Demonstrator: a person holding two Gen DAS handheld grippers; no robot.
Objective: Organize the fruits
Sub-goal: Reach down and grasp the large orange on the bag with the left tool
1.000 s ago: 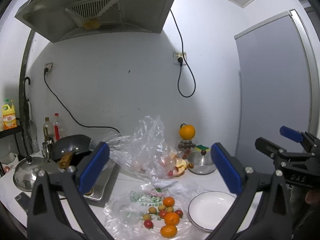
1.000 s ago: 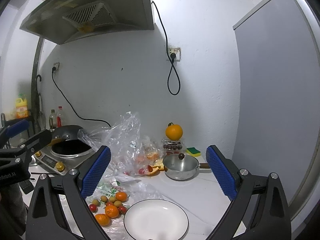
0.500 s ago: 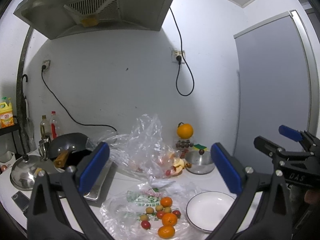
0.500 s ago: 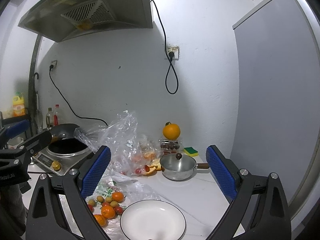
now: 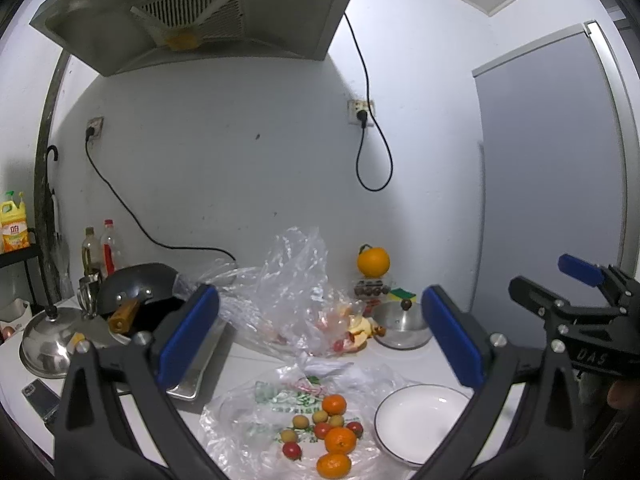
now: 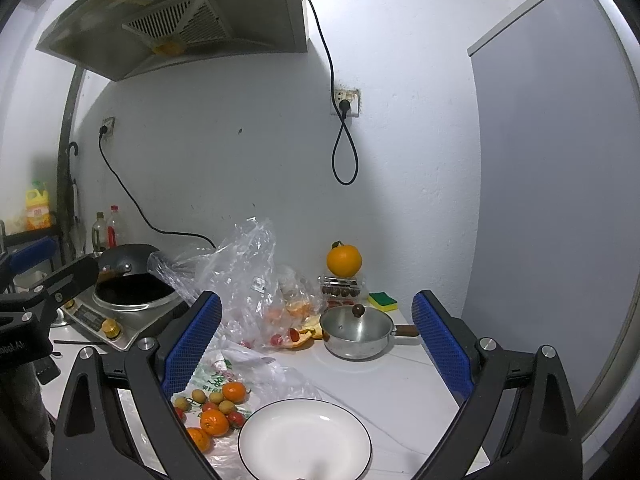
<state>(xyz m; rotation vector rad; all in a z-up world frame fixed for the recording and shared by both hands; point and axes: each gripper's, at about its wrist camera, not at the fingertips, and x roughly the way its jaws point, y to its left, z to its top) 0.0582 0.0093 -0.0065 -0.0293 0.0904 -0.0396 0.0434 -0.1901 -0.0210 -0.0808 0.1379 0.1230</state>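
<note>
Small oranges [image 5: 340, 439] [image 6: 214, 421], red cherry tomatoes [image 5: 291, 449] and pale round fruits [image 5: 301, 422] lie on a flat plastic bag [image 5: 256, 424] on the white counter. An empty white plate [image 5: 420, 420] [image 6: 304, 440] with a dark rim sits just right of them. My left gripper [image 5: 318, 340] hangs open high above the fruit pile, holding nothing. High over the plate, my right gripper [image 6: 316, 340] is open and empty too; it also shows at the right edge of the left wrist view.
A crumpled clear bag [image 6: 240, 276] with fruit and peel stands behind the pile. A lidded steel pot [image 6: 358, 332], a big orange [image 6: 344, 260] on a clear box, a sponge [image 6: 382, 301], a wok [image 6: 128, 280] on a cooktop, a steel lid [image 5: 50, 340], bottles [image 5: 100, 250].
Both views have shifted slightly upward and back, so the counter sits lower in frame. Both grippers stay open and the fruit has not moved.
</note>
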